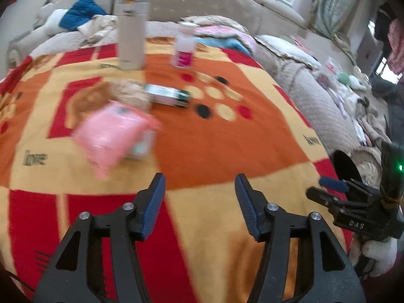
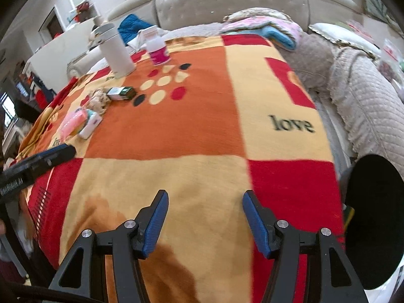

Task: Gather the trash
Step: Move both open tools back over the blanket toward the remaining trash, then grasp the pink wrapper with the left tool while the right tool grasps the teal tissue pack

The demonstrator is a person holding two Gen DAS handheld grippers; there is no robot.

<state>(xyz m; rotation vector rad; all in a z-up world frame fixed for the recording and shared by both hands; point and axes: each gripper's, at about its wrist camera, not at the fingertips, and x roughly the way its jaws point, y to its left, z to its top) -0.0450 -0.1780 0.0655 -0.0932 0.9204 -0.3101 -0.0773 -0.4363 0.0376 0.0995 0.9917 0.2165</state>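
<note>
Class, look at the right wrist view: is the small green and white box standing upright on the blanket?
No. The green and white box lies flat on its long side on the blanket, beside the crumpled paper.

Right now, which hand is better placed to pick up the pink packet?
Left. Its open tongs sit close behind the pink packet. The right tongs, also open and empty, see that packet far off to their left.

even indoor light | left view motion-blurred | fisheye-curved edges | dark vignetted corners
</note>
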